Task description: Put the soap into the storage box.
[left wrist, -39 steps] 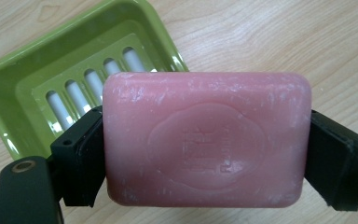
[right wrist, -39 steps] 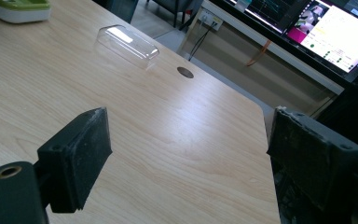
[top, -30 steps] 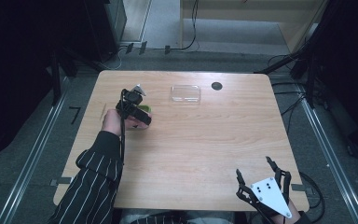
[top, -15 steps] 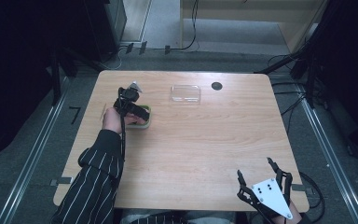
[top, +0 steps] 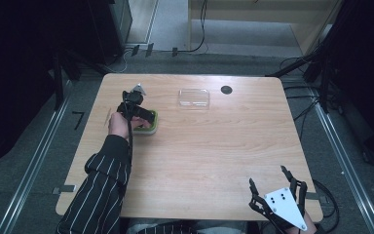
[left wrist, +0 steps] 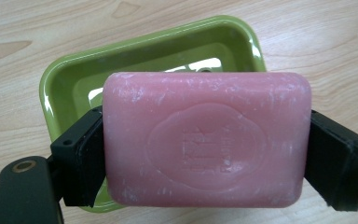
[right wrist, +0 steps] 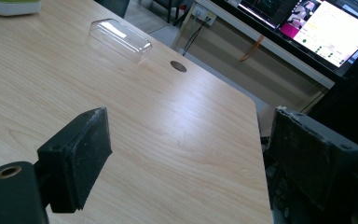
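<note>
Soap bar [left wrist: 207,144] — pink, chalky, embossed — clamped by left gripper [left wrist: 205,149], seemingly above glossy green dish [left wrist: 74,84].

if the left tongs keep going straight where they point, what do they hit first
Probably the green soap dish: the left tongs hold the pink soap just over it, though the remaining gap is unclear.

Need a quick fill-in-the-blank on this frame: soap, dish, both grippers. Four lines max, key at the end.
1. The left gripper is shut on a pink rectangular bar of ____.
2. Just beyond the bar sits a glossy plastic soap dish coloured ____.
3. The right gripper, near the table's front edge, has its jaws ____.
4. The clear plastic lid lies on the wooden table beside a small dark ____ spot.

Missing words: soap; green; open; round
</note>
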Available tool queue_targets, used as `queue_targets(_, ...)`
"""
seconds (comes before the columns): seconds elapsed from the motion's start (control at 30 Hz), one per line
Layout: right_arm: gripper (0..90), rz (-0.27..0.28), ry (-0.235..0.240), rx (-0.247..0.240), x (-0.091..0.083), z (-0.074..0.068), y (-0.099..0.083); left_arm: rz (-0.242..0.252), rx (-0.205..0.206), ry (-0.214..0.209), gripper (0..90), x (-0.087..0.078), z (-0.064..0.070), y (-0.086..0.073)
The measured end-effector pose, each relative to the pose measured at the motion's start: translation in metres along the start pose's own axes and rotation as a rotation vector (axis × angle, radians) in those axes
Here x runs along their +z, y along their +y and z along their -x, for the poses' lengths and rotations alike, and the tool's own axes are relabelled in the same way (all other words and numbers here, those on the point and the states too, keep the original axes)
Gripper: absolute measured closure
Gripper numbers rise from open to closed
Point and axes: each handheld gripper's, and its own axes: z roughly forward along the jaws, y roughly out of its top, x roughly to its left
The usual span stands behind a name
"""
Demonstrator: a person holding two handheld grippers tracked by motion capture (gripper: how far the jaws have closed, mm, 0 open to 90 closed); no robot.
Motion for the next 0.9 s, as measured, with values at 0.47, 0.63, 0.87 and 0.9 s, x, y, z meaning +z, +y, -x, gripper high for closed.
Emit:
queue_targets(0.47,13.0,-0.001,0.000,0.000,0.000,0.000,0.000,-0.012,-0.051,0.045,13.7,0.011,-0.002,0.004)
queue_targets(0.63,13.0,0.000,-0.001,-0.001,0.000,0.000,0.000,-0.004,-0.063,0.059,13.6,0.013,0.000,0.005)
queue_targets(0.87,13.0,0.000,0.000,0.001,0.000,0.000,0.000,-0.017,-0.093,0.058,13.6,0.019,-0.001,0.005)
queue_targets(0.9,13.0,0.000,0.000,0.000,0.000,0.000,0.000,-0.018,-0.095,0.061,13.6,0.019,-0.001,0.005)
